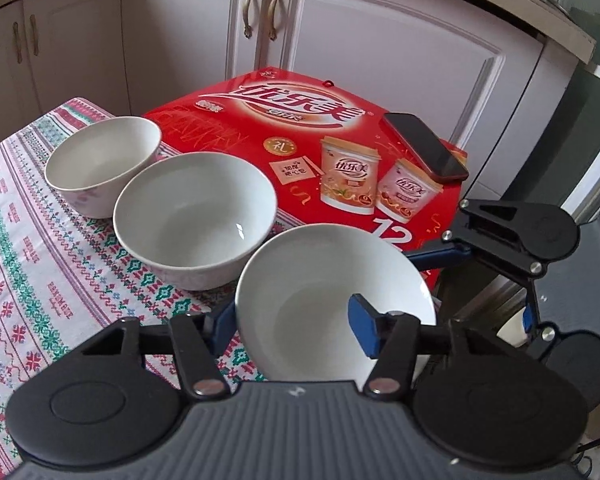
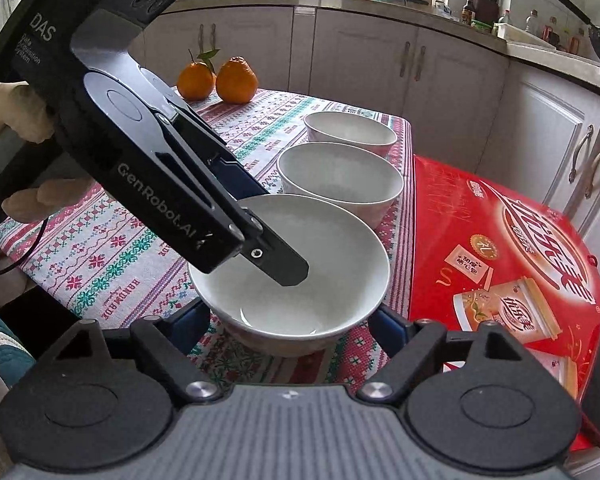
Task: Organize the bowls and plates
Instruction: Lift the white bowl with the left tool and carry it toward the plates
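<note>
Three white bowls stand in a row on the patterned tablecloth. In the left wrist view they are the far bowl [image 1: 100, 164], the middle bowl [image 1: 192, 216] and the near bowl [image 1: 332, 300]. My left gripper [image 1: 296, 328] is shut on the near bowl's rim, one blue finger [image 1: 364, 328] inside it and one outside. The right wrist view shows the near bowl [image 2: 296, 276] with the left gripper's finger [image 2: 284, 268] inside it. My right gripper [image 2: 288, 328] is open, its fingers on either side of that bowl's base. The middle bowl [image 2: 340, 180] and far bowl [image 2: 350, 130] lie beyond.
A red gift box [image 1: 300, 136] lies beside the bowls at the table's edge, with a phone [image 1: 424, 146] on it. Two oranges [image 2: 218, 80] sit at the far end of the tablecloth [image 2: 100, 256]. White cabinets [image 1: 204, 32] stand behind.
</note>
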### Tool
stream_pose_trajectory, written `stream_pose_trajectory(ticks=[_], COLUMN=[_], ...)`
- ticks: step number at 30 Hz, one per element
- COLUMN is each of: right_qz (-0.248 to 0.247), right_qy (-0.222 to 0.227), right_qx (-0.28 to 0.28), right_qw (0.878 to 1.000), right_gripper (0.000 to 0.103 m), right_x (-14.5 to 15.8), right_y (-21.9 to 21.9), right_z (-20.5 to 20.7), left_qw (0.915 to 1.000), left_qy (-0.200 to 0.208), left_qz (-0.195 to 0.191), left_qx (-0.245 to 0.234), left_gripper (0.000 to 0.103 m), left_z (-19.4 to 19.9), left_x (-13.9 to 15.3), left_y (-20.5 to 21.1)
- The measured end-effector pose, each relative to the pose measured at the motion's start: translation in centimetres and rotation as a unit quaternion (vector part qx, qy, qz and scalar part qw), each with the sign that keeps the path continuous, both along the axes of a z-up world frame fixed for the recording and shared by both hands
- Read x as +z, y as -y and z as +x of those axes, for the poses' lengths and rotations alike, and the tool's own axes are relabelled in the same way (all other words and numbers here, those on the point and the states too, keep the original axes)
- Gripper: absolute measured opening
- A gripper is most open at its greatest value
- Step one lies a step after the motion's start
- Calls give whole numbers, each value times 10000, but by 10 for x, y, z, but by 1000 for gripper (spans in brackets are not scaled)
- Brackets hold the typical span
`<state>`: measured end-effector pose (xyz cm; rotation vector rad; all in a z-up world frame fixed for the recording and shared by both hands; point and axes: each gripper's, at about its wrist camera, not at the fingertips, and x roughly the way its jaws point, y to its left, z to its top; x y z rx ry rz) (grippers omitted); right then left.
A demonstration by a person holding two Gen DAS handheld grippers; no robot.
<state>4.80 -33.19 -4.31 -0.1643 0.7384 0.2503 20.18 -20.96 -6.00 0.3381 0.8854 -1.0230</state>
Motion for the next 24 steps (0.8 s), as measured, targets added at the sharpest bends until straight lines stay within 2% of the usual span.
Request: stream_pose_trajectory(ticks=[11,24], right_qz=[-77,48], right_qy=[-51,-77], right_qx=[176,698], right_qw=[9998,9975], right_gripper=[89,89], right_x=[8,21], right_y=[-13,-51], right_z=[2,24], left_qw=[9999,9976], left_qy=[-39,-35], left_qz=[-92,-196], left_qx=[142,663], left_gripper=[57,58], left_z=[-3,4], left_x=[10,28], left_y=[-18,-73])
